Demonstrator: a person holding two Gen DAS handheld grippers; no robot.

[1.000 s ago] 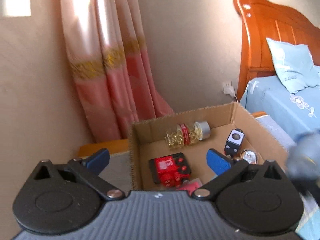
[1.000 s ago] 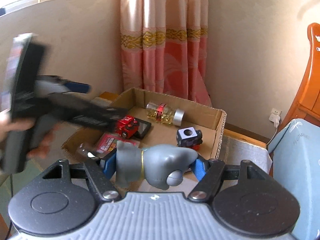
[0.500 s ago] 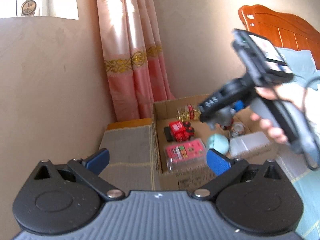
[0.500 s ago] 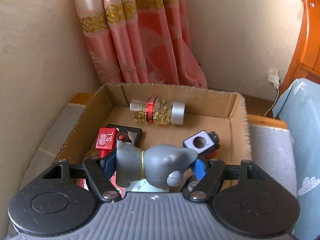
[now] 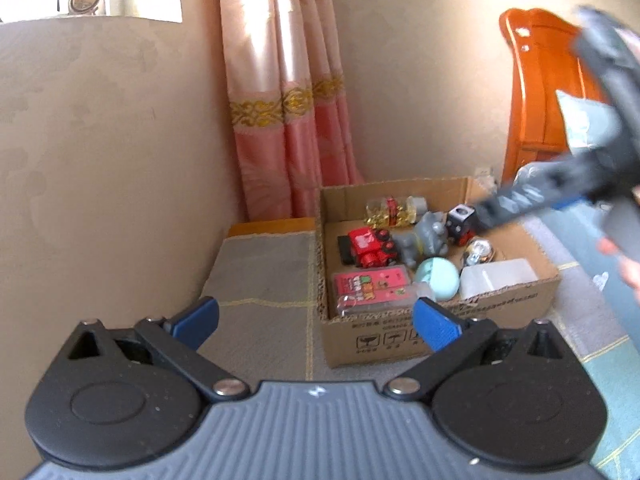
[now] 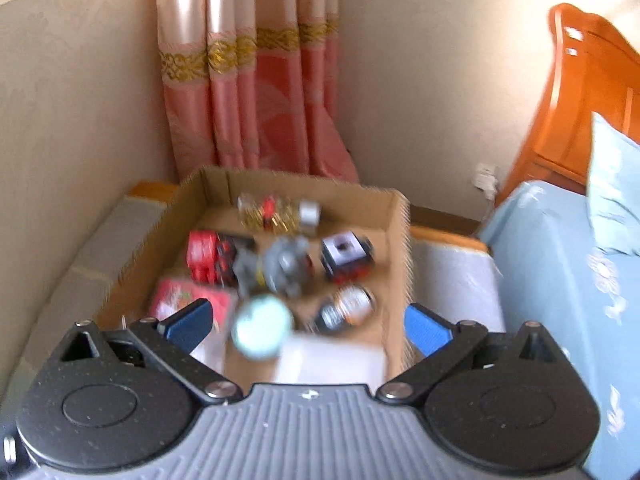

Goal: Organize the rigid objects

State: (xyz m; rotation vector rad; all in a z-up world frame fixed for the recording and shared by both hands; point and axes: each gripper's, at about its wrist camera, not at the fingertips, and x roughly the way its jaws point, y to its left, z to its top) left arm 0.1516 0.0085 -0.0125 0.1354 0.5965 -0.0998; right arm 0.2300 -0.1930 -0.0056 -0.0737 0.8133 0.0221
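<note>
Right wrist view (blurred): the right gripper (image 6: 306, 326) hangs over the box (image 6: 400, 240), its jaws just sprung wide with nothing between them, and the grey toy (image 6: 286, 266) lies inside between the red train (image 6: 210, 256) and the cube (image 6: 346, 254). Left wrist view: the left gripper (image 5: 316, 318) sits near the box's front with jaws spread and empty.

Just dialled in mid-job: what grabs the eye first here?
The open cardboard box of small toys by the pink curtain: a red toy train at its left and a grey figurine lying mid-box. The right hand-held gripper hangs open above it, nothing between its jaws.
</note>
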